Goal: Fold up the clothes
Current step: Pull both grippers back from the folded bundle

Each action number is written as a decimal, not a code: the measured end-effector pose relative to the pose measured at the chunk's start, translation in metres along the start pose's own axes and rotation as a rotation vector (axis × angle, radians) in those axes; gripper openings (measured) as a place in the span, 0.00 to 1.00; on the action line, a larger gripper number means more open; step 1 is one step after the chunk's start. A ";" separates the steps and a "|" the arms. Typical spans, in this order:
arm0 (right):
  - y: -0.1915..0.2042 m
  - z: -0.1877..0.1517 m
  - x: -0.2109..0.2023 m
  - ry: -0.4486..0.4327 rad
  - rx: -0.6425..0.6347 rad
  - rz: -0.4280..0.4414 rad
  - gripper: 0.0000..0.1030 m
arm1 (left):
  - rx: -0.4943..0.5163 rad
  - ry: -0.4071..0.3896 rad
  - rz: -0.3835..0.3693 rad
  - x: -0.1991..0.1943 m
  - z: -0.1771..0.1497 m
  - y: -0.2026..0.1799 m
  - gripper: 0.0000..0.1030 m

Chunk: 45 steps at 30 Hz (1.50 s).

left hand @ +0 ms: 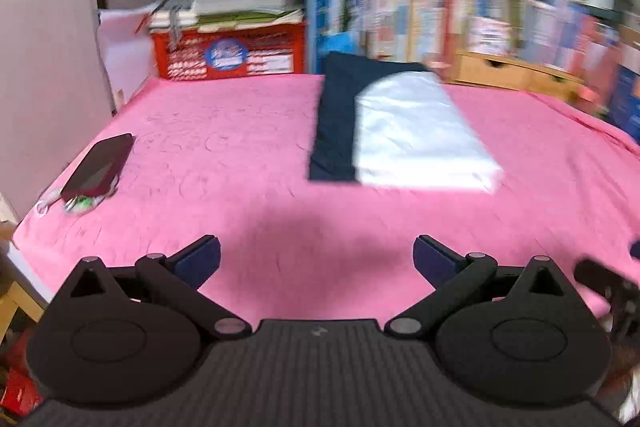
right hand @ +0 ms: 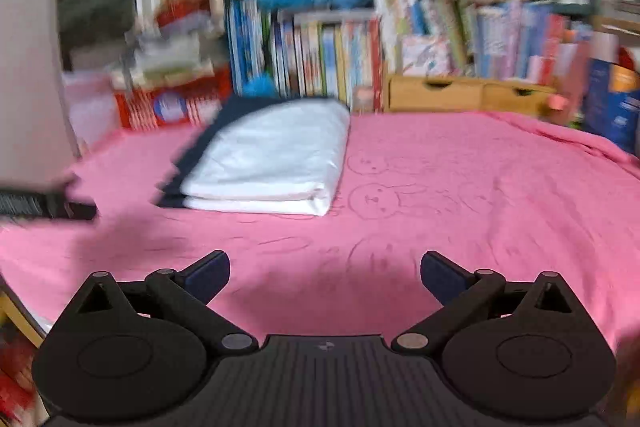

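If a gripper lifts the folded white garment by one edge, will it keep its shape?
Probably not. The folded white garment looks like soft, thin cloth in loose layers, so it would likely droop and unfold. It seems light. Pushed, it may drag the dark garment beneath it.

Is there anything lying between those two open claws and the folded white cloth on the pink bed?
Nothing visible: only bare pink cover lies between either gripper and the white folded cloth. The phone sits off to the left.
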State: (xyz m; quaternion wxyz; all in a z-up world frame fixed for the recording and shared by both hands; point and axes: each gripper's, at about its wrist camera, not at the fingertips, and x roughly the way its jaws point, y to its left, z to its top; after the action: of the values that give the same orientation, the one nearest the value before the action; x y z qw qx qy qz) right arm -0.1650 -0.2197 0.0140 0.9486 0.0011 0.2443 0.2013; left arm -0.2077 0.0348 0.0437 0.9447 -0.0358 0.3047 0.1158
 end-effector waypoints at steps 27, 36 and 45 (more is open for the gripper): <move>0.008 -0.007 -0.048 -0.042 0.001 0.128 1.00 | 0.084 -0.004 -0.025 -0.024 -0.032 -0.013 1.00; 0.013 -0.013 -0.041 -0.012 -0.007 0.135 1.00 | 0.063 -0.003 -0.031 -0.023 -0.033 -0.010 1.00; 0.019 -0.012 -0.028 -0.013 -0.028 0.135 1.00 | 0.056 -0.019 -0.062 -0.011 -0.021 -0.011 1.00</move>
State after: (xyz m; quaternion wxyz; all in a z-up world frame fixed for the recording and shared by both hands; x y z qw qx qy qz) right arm -0.2006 -0.2143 0.0185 0.9343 0.0056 0.2347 0.2684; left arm -0.2254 0.0188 0.0333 0.9513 -0.0177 0.2977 0.0782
